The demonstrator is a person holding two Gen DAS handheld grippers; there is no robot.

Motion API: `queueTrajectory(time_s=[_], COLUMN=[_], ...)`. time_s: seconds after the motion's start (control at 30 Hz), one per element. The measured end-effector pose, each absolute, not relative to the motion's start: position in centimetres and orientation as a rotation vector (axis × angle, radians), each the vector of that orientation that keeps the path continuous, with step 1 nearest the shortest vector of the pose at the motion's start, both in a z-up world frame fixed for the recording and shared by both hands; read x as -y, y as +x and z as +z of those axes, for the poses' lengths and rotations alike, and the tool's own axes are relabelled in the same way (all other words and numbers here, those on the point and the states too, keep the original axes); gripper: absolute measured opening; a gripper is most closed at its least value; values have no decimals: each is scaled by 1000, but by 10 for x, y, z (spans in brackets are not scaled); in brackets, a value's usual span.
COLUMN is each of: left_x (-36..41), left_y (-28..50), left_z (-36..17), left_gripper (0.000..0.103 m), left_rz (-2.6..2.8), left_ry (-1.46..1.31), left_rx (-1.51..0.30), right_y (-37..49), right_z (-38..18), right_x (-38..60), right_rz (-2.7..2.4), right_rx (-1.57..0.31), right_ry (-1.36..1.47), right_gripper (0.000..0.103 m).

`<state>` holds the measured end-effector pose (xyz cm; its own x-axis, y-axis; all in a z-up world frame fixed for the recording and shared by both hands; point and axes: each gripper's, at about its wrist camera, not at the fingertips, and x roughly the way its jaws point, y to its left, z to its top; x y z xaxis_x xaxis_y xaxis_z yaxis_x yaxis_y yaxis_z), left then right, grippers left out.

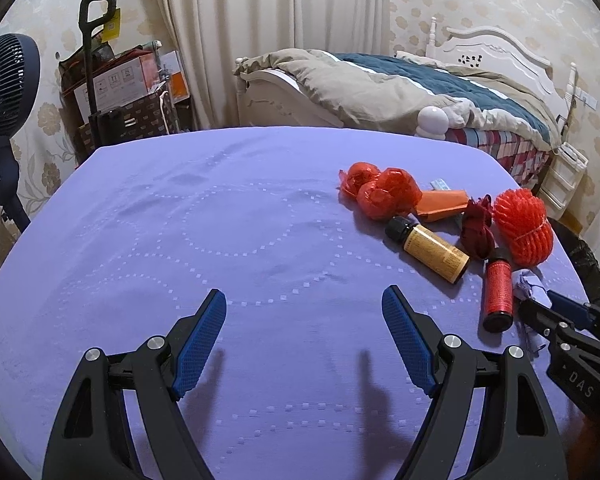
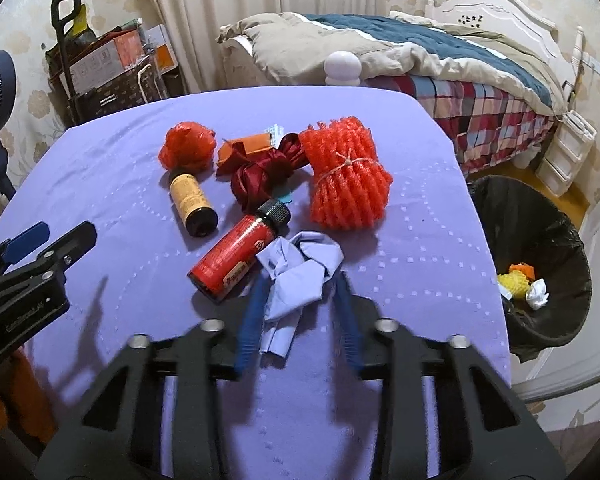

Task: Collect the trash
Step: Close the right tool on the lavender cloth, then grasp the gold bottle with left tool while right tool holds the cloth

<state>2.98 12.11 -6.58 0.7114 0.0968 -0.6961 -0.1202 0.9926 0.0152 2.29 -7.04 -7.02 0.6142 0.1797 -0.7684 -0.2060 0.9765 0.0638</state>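
A crumpled lilac wad (image 2: 296,280) lies on the purple tablecloth (image 2: 420,240), and my right gripper (image 2: 300,286) is shut on it, its blue pads pressing from both sides. Just left of the wad lies a red bottle (image 2: 228,256). Behind it are a yellow-labelled bottle (image 2: 190,202), a dark red ribbon (image 2: 260,178), a bundle of red foam netting (image 2: 348,176), a crumpled red bag (image 2: 186,150) and an orange carton (image 2: 252,146). My left gripper (image 1: 304,292) hovers open over bare cloth, left of the pile, with nothing between its fingers.
A bin with a black liner (image 2: 540,216) stands on the floor off the table's right edge, with yellow, orange and white scraps inside. A bed (image 1: 420,88) lies behind the table. A fan (image 1: 4,92) and stacked boxes (image 1: 120,92) are at the back left.
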Motion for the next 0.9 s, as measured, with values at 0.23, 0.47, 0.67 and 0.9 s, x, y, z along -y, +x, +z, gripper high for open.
queueTrajectory(time_s=[0.23, 0.47, 0.67, 0.9], left_x=[-115, -96, -85, -79], left_y=[34, 41, 50, 58], left_z=[-66, -66, -67, -67], left_gripper=[78, 78, 78, 78], left_rz=[104, 63, 33, 22], left_ry=[-31, -19, -27, -52], left_rx=[-775, -770, -772, -774], right_y=[11, 17, 30, 44], right_z=[-66, -68, -70, -71], right_x=[87, 117, 128, 134], right_rz=[193, 104, 87, 85], right_rx=[-871, -871, -866, -869], right_ry=[-43, -18, -6, 6], right_gripper=[24, 24, 24, 24])
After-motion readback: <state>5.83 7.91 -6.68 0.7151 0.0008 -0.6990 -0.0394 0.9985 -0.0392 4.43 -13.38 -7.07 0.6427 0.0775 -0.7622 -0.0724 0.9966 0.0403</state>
